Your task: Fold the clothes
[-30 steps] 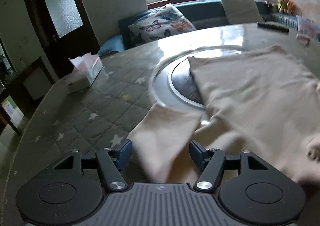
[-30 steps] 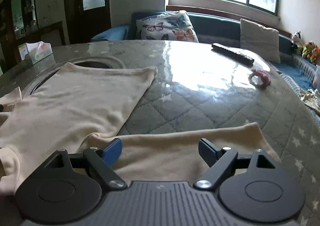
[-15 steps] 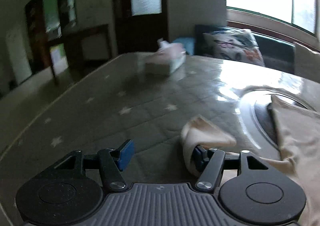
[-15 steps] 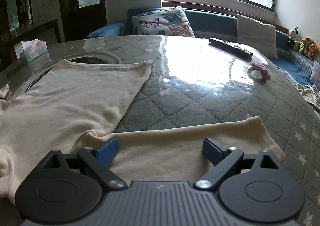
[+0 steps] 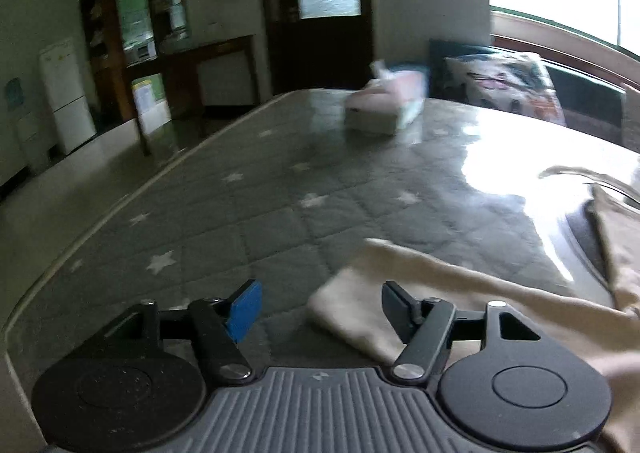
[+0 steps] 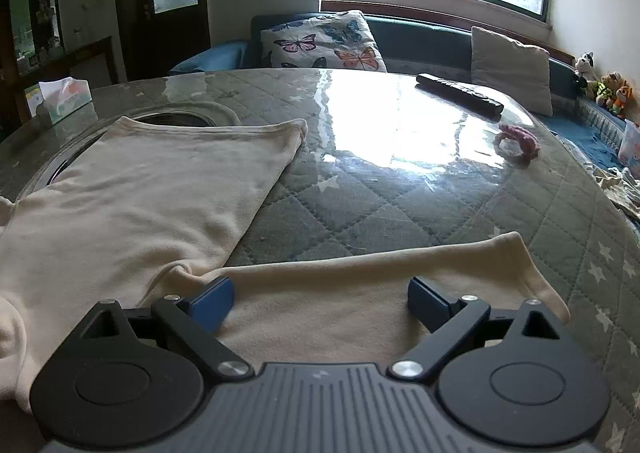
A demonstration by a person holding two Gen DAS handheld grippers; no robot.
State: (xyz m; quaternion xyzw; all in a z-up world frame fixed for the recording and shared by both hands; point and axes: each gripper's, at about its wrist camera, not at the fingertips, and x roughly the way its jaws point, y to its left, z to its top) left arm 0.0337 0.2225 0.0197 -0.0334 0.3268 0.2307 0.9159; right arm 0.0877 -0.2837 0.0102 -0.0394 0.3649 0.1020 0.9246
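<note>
The cream shirt point(image 6: 132, 189) lies flat on the desk point(image 6: 400, 157). Its left sleeve point(image 5: 400, 293) runs rightward, cuff between the spread left gripper point(image 5: 320, 305); the right gripper point(image 6: 320, 301) hangs spread over the right sleeve point(image 6: 380, 277).

shirt point(image 6: 132, 189) on table point(image 6: 400, 181), remote point(image 6: 460, 93) behind it.

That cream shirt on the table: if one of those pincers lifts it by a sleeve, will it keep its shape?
Probably not. The cream shirt lies limp, with soft wrinkles near the armpit, so it would likely droop and trail. The sleeve under the open right gripper looks thin and light. The table cover is glossy, so a push may slide it or bunch it.
</note>
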